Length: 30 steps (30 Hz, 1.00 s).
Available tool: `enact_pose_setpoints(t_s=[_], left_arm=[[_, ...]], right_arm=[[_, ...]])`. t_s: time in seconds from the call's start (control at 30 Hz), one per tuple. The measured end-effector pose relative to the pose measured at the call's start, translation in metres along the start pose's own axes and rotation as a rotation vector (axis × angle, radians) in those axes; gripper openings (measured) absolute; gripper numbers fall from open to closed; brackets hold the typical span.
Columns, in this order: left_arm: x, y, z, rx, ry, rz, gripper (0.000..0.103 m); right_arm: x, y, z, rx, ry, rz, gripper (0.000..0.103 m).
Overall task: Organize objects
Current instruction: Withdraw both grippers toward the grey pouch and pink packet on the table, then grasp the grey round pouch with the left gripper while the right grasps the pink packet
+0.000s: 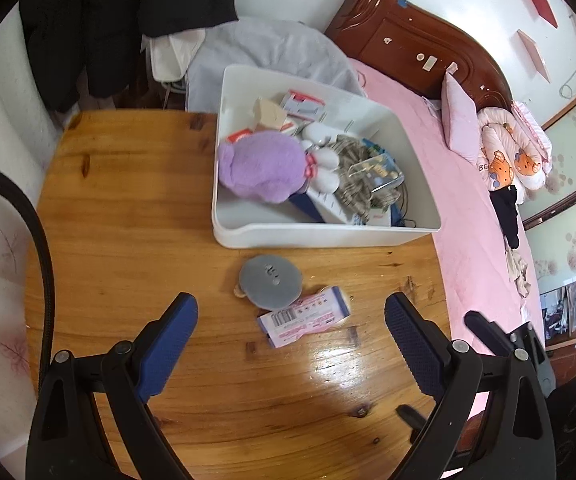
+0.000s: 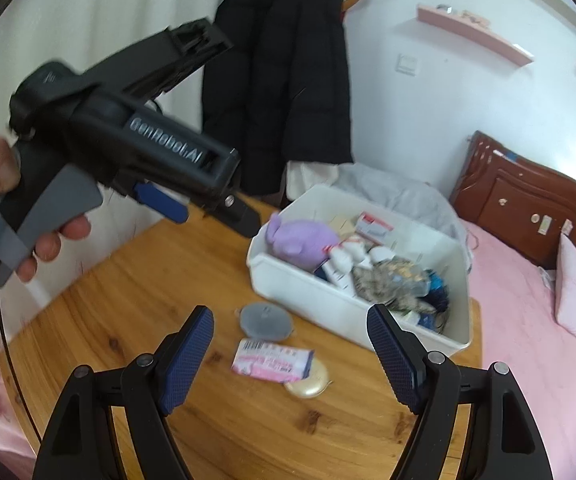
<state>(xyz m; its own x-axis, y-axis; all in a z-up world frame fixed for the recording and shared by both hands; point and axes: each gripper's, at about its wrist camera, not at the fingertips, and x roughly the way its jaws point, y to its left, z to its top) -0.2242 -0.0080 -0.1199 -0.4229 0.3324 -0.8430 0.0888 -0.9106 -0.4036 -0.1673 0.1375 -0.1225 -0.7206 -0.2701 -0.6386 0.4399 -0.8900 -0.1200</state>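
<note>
Grippers L (image 1: 291, 340) & R (image 2: 290, 344) both spread, empty, above pink packet (image 1: 304, 316)

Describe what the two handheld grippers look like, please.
Each gripper has black plastic linkage arms with silver pivot pins and two blue, cross-hatched rubber pads: left gripper, right gripper. From the right wrist view, the left one's black body reads "GenRobot.AI" in grey lettering, with a grey handle panel and a black cable trailing off it. No sleeve shows.
</note>
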Motion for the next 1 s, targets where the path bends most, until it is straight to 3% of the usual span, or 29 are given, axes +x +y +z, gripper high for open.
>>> enact_pose_setpoints(t_s=[0.23,0.47,0.73,1.0], left_arm=[[0.029,0.014,-0.007,-0.013,0.048,-0.024,0.096],[0.062,0.017,-0.001,0.001,0.111,-0.058,0.096],[0.094,0.036,0.010,-0.074,0.183,-0.106,0.096],[0.106,0.035,0.014,-0.053,0.219,-0.112,0.096]], right_arm=[[0.032,0.018,-0.021,-0.076,0.064,0.030,0.080],[0.071,0.041,-0.038,-0.254,0.095,0.012,0.080],[0.118,0.043,-0.049,-0.346,0.144,0.025,0.080],[0.156,0.033,-0.056,-0.354,0.249,0.141,0.078]])
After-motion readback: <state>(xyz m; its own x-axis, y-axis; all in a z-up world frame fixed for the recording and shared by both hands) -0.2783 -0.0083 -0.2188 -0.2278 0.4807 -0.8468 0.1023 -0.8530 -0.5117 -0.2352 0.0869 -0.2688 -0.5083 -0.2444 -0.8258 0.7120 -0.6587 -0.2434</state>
